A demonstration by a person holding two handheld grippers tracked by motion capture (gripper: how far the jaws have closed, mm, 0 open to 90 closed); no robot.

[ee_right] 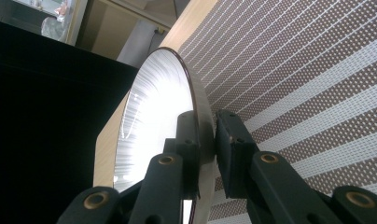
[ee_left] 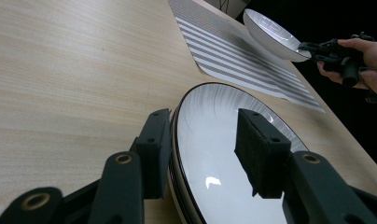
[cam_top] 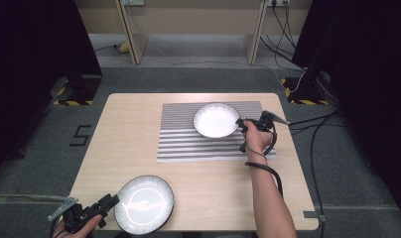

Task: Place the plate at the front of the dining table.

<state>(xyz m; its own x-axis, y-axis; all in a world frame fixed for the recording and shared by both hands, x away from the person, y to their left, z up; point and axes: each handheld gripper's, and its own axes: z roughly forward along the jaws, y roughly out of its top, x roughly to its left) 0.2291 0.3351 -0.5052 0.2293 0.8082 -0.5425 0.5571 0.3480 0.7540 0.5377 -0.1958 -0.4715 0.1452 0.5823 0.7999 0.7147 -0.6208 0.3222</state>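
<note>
A white bowl (cam_top: 216, 120) sits at the far edge of a grey striped placemat (cam_top: 208, 146). My right gripper (cam_top: 239, 124) is shut on its right rim, one pad inside the bowl (ee_right: 154, 107) and one outside. From the left gripper view the bowl (ee_left: 270, 32) looks tilted, held above the placemat (ee_left: 242, 51). A white plate with a dark rim (cam_top: 144, 203) lies at the table's near left edge. My left gripper (cam_top: 114, 200) straddles the plate's (ee_left: 214, 140) left rim with its jaws apart, open, and the inner pad hovers over the plate.
The wooden table (cam_top: 129, 129) has bare room left of the placemat and between the two dishes. Cables (cam_top: 312, 129) trail off the right side to the floor. Dark curtains and stand bases with hazard tape (cam_top: 72, 101) flank the table.
</note>
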